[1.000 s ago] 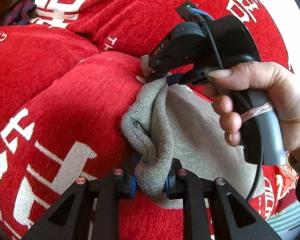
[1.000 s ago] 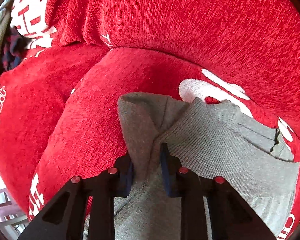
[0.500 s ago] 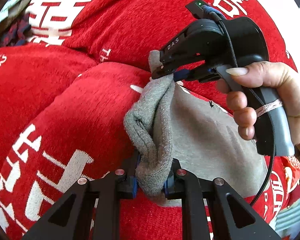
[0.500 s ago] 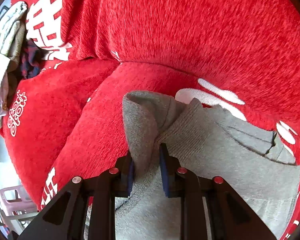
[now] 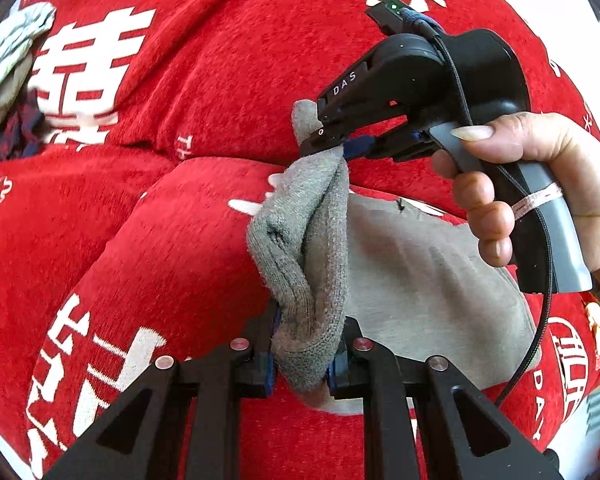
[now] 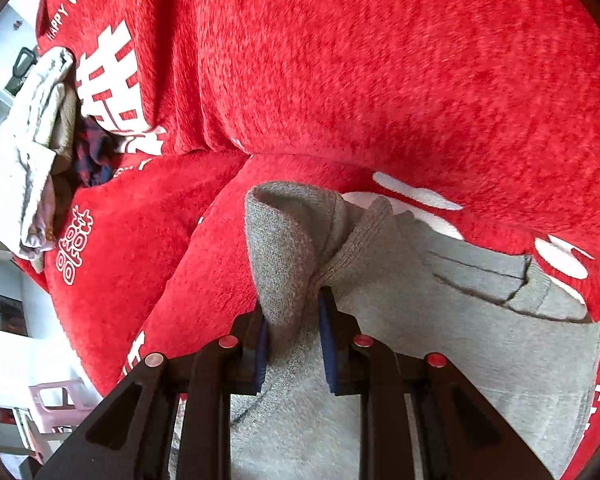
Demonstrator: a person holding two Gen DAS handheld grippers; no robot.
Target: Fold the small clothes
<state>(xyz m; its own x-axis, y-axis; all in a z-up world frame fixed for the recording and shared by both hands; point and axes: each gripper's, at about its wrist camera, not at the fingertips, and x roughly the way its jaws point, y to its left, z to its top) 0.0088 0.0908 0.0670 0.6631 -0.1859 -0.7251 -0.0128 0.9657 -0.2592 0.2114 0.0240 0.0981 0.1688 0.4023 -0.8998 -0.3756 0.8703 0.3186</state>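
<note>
We have the gray knit garment [image 5: 412, 264] pinched at one edge by both grippers, and we judge the step to be carrying that edge over to make a fold. On the left, the left gripper [image 5: 302, 354] is nearly closed, clamped on a bunched roll of the knit. Farther along the same edge, the right gripper [image 5: 332, 146], held in a hand [image 5: 540, 184], is also nearly closed, nipping a corner of the fabric; its own camera shows the cloth pressed between its blue pads [image 6: 262, 340]. The rest of the garment lies spread on the red cover [image 5: 172, 248].

Next, we think, both grippers must travel together across the garment, keeping the edge taut and level, then lower it so the edges meet.

The surface is a soft, humped red cover with white lettering, seemingly a sofa. At the far left lie other crumpled clothes [image 6: 32, 152], and a pink stool [image 6: 58, 400] stands below.
</note>
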